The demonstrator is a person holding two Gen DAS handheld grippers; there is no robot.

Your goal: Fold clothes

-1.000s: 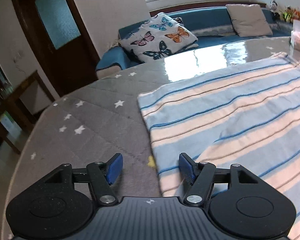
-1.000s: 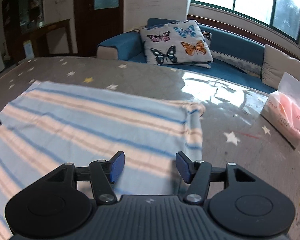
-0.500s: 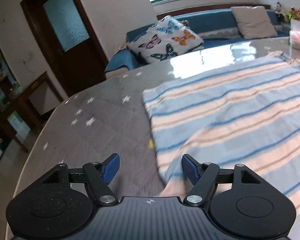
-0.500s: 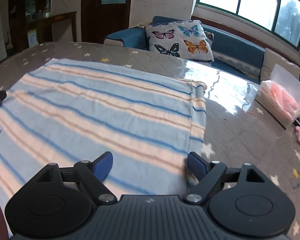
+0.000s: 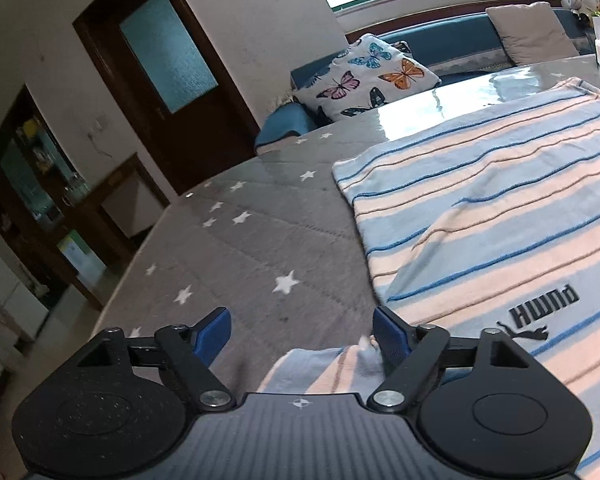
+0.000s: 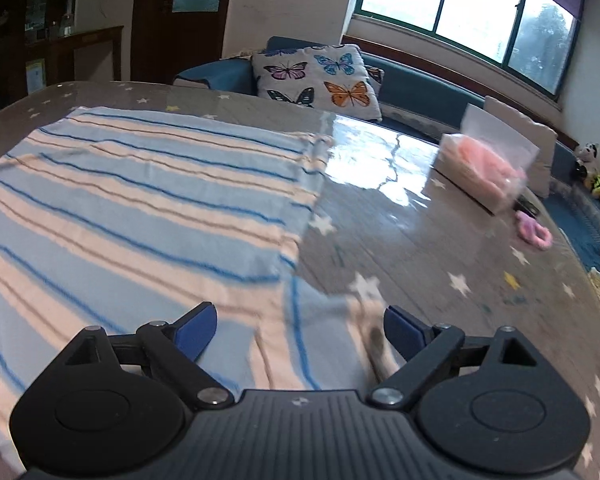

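A striped garment (image 5: 500, 216) in light blue, peach and dark blue lies spread on the grey star-patterned table (image 5: 260, 248), with a black logo print on it near the left gripper. My left gripper (image 5: 302, 330) hangs over the garment's near left corner, its jaws opening; a fold of cloth lies loose between the blue pads, untouched. In the right wrist view the same garment (image 6: 148, 208) fills the left half. My right gripper (image 6: 300, 326) hovers over its near right corner, jaws opening wide, cloth below them but not pinched.
A clear box with pink contents (image 6: 484, 168) and a pink ring-shaped item (image 6: 534, 232) sit on the table's right part. Beyond the table stand a blue sofa (image 6: 420, 84) with a butterfly cushion (image 5: 368, 76), and a dark door (image 5: 168, 68).
Both grippers have pulled back toward the garment's near edge and their jaws have widened. The logo print has come into the left wrist view.
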